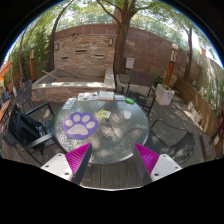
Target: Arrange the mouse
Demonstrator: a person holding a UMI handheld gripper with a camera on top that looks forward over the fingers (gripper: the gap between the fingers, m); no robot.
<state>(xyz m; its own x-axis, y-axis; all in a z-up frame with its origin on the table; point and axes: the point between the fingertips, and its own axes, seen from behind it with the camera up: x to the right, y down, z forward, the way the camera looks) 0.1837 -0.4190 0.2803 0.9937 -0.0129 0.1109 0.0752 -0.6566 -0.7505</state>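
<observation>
A round glass table (122, 142) stands on a wooden deck just beyond my fingers. On its left part lies a purple mouse pad with a white paw print (81, 124). To the pad's right lie a small pale object (101, 116) and other small items (126, 101) toward the far side; I cannot tell which is the mouse. My gripper (112, 152) is open and empty, with its magenta pads (77, 157) spread apart over the table's near edge. Nothing is between the fingers.
Black metal chairs stand around the table at the left (30, 125), at the right (172, 132) and on the far side (136, 88). A brick wall (90, 48) and a tree trunk (122, 40) rise behind. Deck boards (112, 172) lie below the fingers.
</observation>
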